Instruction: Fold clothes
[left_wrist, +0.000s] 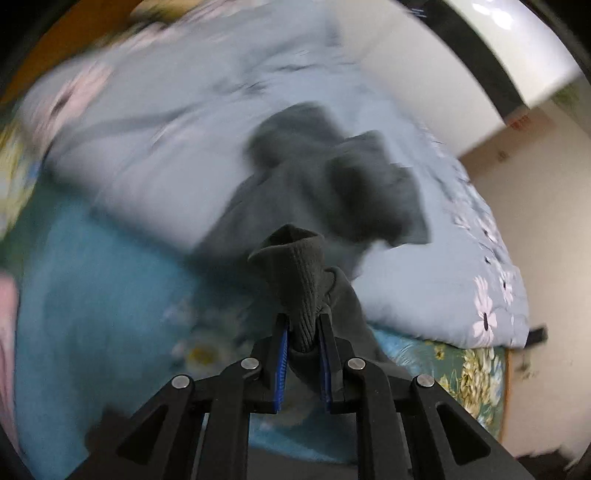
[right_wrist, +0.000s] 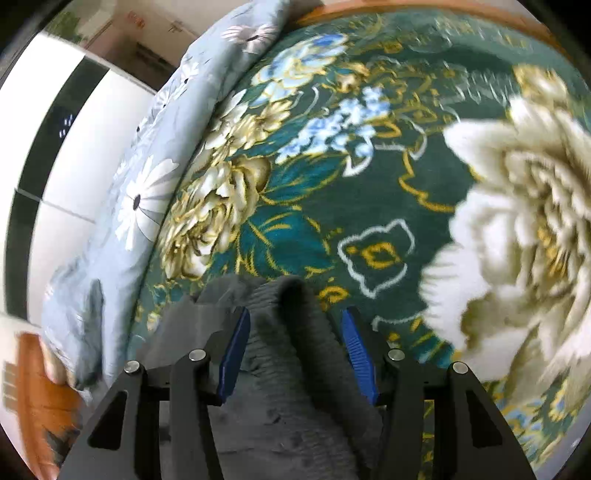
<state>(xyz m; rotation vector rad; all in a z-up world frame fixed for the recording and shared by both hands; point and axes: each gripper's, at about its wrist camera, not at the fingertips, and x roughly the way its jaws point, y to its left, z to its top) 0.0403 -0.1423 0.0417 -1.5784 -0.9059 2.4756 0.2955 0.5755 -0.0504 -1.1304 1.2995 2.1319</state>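
Note:
A dark grey garment (left_wrist: 325, 177) with a ribbed cuff hangs and trails over the bed in the left wrist view. My left gripper (left_wrist: 303, 321) is shut on its ribbed cuff (left_wrist: 299, 273), which sticks up between the blue pads. In the right wrist view the same grey garment (right_wrist: 280, 354) lies bunched between the fingers of my right gripper (right_wrist: 295, 314). The jaws stand well apart around the thick fabric, and I cannot tell whether they grip it.
A light blue quilt (left_wrist: 177, 122) with white flowers lies heaped across the bed and along its side (right_wrist: 147, 184). A dark green floral blanket (right_wrist: 369, 192) covers the bed. A white wall (left_wrist: 532, 221) and an orange-brown bed frame (right_wrist: 40, 398) lie at the edges.

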